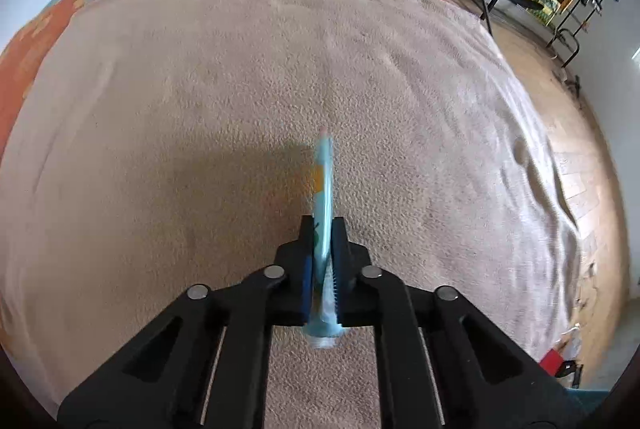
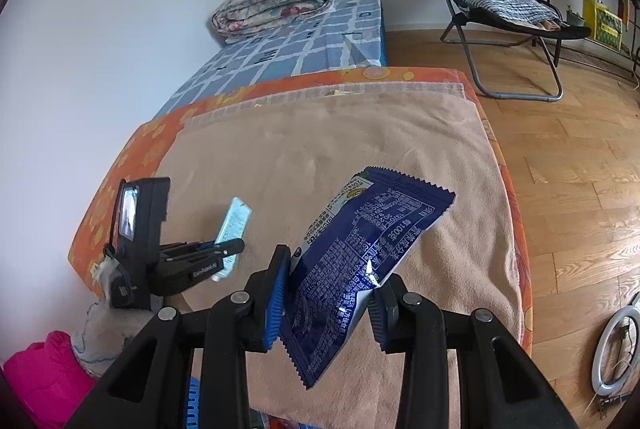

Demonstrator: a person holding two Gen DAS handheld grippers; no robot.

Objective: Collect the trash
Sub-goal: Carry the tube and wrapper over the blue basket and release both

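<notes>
left gripper (image 1: pixel 323 225) clenched on a light blue wrapper (image 1: pixel 325 189), right gripper (image 2: pixel 332 269) grasping a dark blue wrapper (image 2: pixel 360 261), both above the beige blanket (image 2: pixel 320 149); advise firm grips, carrying level to whatever bin awaits.

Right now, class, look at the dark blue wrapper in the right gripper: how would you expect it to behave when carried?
The dark blue wrapper is probably floppy: it creases where the right gripper pinches it. It looks flat and empty, so likely very light. Its glossy film may be slippery, so it could slide out of a loose grip.
</notes>
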